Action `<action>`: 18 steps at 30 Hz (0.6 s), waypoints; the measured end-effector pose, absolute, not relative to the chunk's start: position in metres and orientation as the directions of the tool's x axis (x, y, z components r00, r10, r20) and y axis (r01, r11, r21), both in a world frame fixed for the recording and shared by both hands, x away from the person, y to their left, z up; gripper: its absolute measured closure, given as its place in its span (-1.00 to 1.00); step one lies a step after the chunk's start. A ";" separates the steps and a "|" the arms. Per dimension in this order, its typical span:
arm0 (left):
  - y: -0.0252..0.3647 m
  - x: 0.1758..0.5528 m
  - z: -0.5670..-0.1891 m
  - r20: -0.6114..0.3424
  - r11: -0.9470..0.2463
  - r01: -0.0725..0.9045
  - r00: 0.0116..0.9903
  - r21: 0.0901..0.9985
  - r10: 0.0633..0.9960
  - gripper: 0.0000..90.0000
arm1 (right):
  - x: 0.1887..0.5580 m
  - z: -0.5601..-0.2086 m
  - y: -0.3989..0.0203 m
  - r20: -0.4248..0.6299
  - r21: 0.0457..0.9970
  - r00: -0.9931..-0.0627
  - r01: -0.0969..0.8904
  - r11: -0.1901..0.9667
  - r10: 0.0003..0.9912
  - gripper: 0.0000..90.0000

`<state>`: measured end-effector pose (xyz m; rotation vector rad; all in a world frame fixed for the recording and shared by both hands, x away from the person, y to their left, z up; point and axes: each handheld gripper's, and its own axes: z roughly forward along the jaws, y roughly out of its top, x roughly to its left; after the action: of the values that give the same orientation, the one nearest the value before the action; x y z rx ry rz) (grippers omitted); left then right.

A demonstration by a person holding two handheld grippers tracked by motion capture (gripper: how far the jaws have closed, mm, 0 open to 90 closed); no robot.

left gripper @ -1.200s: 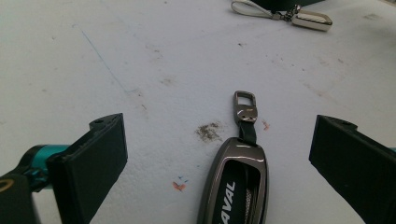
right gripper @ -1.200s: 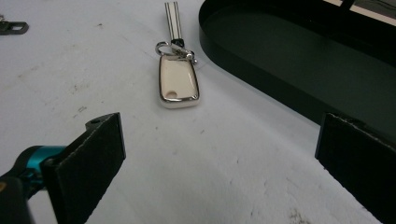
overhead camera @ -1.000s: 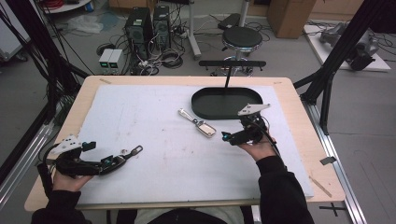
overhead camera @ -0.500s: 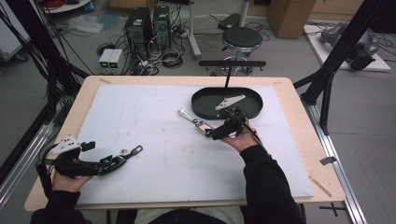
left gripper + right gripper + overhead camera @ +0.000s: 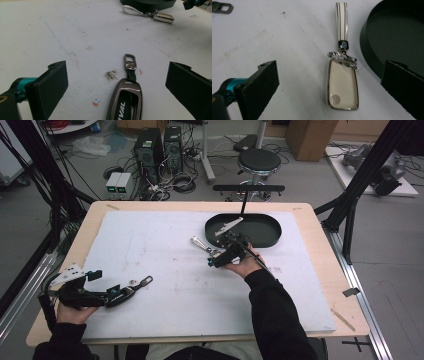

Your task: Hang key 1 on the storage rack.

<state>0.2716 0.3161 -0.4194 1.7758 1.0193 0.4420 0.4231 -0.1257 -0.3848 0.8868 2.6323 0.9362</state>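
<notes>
A dark grey key fob (image 5: 127,100) with a metal clip lies on the white mat between the open jaws of my left gripper (image 5: 118,72), touching neither. From above, this left gripper (image 5: 116,294) is near the table's front left, with the fob's clip (image 5: 145,281) poking out ahead. A cream key fob (image 5: 342,83) with a silver frame and white strap lies flat between the wide-open jaws of my right gripper (image 5: 332,72). In the high view that right gripper (image 5: 217,257) hovers by the cream fob (image 5: 204,246), just left of the black oval tray (image 5: 267,236).
The tray's rim (image 5: 364,37) stands right beside the cream fob. A black T-shaped stand (image 5: 247,190) rises behind the tray. White mat (image 5: 165,245) stretches bare between the two grippers. Beyond the far edge, a stool (image 5: 259,160) and computers (image 5: 160,142) stand on the floor.
My right gripper has moved left from beside the tray's right part to the cream fob, which now lies between its jaws. The left gripper and dark fob have stayed put.
</notes>
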 end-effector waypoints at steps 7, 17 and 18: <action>0.317 0.273 -0.419 -0.161 -0.133 0.431 0.579 0.893 0.799 -0.89 | 0.434 -0.388 -0.103 -0.006 0.599 -0.813 0.463 0.653 0.582 -0.98; 0.318 0.274 -0.419 -0.164 -0.128 0.428 0.581 0.895 0.798 -0.90 | 0.450 -0.401 -0.070 -0.021 0.562 -0.822 0.461 0.687 0.569 -0.94; 0.318 0.274 -0.419 -0.165 -0.126 0.428 0.580 0.895 0.797 -0.90 | 0.452 -0.404 -0.067 -0.018 0.556 -0.826 0.460 0.692 0.563 -0.89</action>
<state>0.2738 0.3175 -0.4192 1.7533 1.0131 0.4362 0.4522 -0.0669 -0.4041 0.8298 2.7146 0.8166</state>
